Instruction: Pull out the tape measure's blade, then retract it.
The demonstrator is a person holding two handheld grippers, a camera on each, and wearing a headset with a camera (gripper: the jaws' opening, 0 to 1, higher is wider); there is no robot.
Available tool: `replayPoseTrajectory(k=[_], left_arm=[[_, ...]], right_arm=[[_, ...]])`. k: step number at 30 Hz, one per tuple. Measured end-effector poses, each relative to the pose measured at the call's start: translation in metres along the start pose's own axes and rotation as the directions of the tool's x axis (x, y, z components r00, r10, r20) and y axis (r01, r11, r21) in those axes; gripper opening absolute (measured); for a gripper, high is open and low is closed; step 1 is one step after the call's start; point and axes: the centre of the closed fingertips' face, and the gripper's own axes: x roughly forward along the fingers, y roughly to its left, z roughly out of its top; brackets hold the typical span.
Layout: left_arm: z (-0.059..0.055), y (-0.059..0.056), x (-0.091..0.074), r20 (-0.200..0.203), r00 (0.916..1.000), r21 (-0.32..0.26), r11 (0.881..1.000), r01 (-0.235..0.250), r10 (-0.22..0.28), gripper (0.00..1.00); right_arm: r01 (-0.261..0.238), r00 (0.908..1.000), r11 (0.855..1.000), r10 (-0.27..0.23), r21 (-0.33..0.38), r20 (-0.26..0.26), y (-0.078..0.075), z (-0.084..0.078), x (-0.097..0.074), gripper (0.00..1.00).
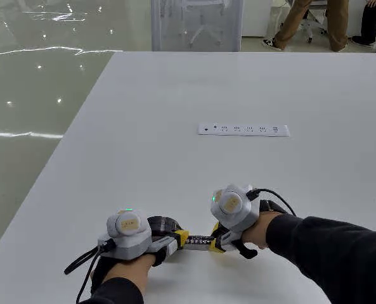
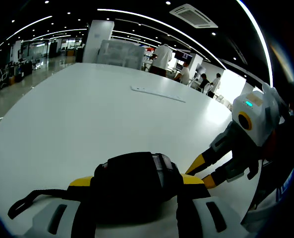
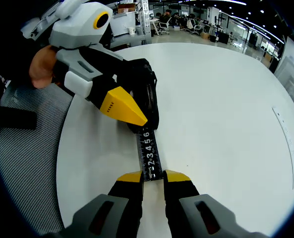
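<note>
Bottom left of the head view, left gripper (image 1: 174, 240) is clamped on the black tape measure (image 1: 164, 224) on the white table (image 1: 175, 114). A short length of blade (image 1: 199, 240) runs right to the right gripper (image 1: 217, 244), whose jaws pinch its tip.

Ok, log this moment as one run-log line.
left gripper: shut on tape measure | right gripper: shut on blade tip | blade: short stretch out | surface: white table
</note>
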Motion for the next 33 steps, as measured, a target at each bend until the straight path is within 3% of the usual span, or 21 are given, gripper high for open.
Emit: replayPoseTrajectory(k=[7, 33], left_arm=[[0.000, 0.000, 0.000, 0.002, 1.0000, 0.001, 1.000, 0.002, -0.002, 0.61], [0.001, 0.000, 0.000, 0.001, 0.9999, -0.008, 1.000, 0.013, -0.013, 0.61]], right_arm=[[0.007, 0.9999, 0.999, -0.007, -0.031, 0.012, 0.000, 0.007, 0.004, 0.12], [-0.003, 0.9956, 1.000, 0.002, 0.013, 0.094, 0.008, 0.030, 0.018, 0.11]])
